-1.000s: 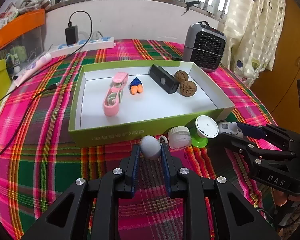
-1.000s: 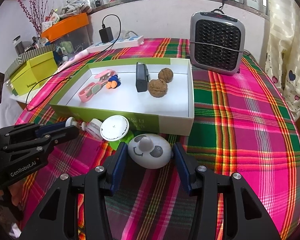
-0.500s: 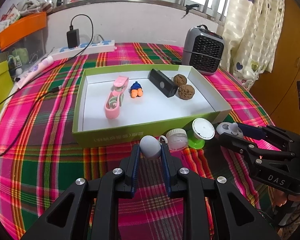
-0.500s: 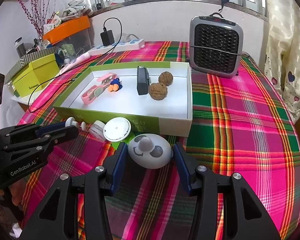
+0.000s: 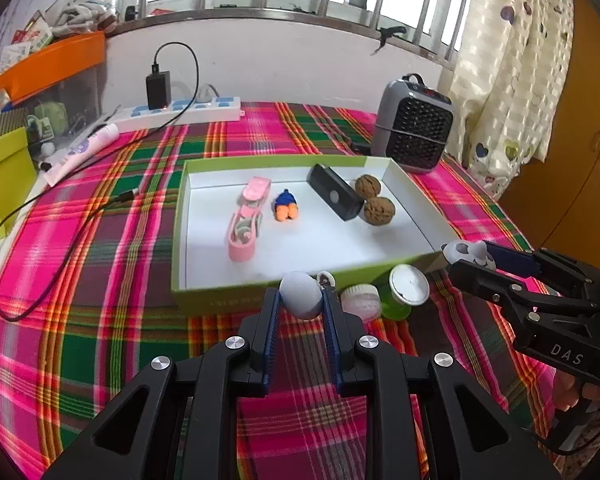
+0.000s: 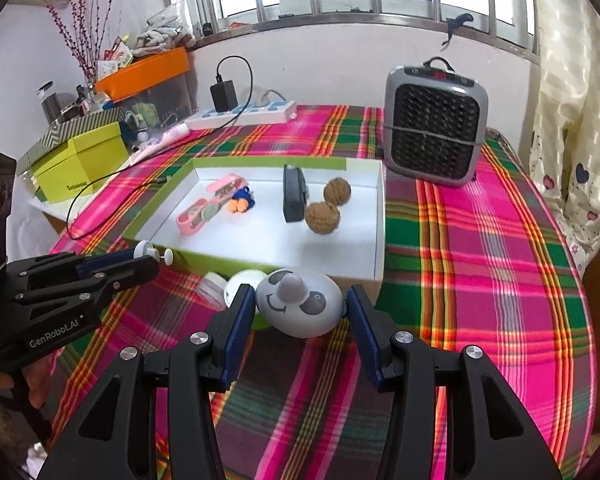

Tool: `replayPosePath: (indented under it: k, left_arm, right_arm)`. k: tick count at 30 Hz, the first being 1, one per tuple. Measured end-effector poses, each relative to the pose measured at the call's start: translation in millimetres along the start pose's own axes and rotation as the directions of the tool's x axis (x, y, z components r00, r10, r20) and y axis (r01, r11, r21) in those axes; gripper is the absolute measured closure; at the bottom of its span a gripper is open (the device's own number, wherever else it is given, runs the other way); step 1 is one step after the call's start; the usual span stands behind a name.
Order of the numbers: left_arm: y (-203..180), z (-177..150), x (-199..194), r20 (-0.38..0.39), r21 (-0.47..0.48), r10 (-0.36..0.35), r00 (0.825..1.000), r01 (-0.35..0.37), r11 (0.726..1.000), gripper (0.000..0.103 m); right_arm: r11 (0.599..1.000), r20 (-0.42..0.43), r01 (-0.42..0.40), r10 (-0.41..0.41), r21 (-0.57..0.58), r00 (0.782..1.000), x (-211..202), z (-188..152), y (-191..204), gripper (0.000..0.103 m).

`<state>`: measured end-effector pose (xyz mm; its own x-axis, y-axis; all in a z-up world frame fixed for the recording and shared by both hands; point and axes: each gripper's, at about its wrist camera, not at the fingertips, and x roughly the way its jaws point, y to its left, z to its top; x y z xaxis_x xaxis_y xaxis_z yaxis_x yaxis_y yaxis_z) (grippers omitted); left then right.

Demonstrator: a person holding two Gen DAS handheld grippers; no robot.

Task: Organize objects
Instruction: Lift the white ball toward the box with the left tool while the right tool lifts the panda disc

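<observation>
Both grippers loaded, short of the green tray [image 5: 204, 292].
Left gripper [image 5: 300, 306] clamps a grey ball [image 5: 301, 294]; right gripper [image 6: 300, 312] grips a smiley egg toy [image 6: 298, 307]; smooth, rounded shapes could squirt free.

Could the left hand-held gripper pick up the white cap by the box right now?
Probably not yet: the left hand-held gripper is already shut on a small gray knob, so nothing more fits. The white cap itself lies uncovered just beside it.

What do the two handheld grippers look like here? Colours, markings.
Both are black plastic with silver screws and blue ribbed finger pads. The left gripper reads "GenRobot.AI" in white; the right gripper reads "DAS". No sleeves visible.
</observation>
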<state>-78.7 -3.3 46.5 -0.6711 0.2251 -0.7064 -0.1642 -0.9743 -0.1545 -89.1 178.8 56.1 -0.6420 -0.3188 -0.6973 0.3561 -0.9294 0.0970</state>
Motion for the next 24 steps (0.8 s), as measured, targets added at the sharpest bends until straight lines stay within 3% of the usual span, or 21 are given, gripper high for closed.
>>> replayPosePath:
  k: [12,24]
  left_arm:
    - [17.0,15.5,7.1,0.007,-0.023,0.025,1.0,-0.024,0.999,0.084]
    - [34.1,38.8,23.7,0.002,-0.03,0.048,0.999,-0.047,0.998,0.084]
  right_arm:
    - [0.999,0.001,-0.022,0.022,-0.05,1.0,14.3,24.3,12.8,0.054]
    - [0.996,-0.061,-0.044,0.039,-0.081,0.997,50.7,42.3,25.2,0.054]
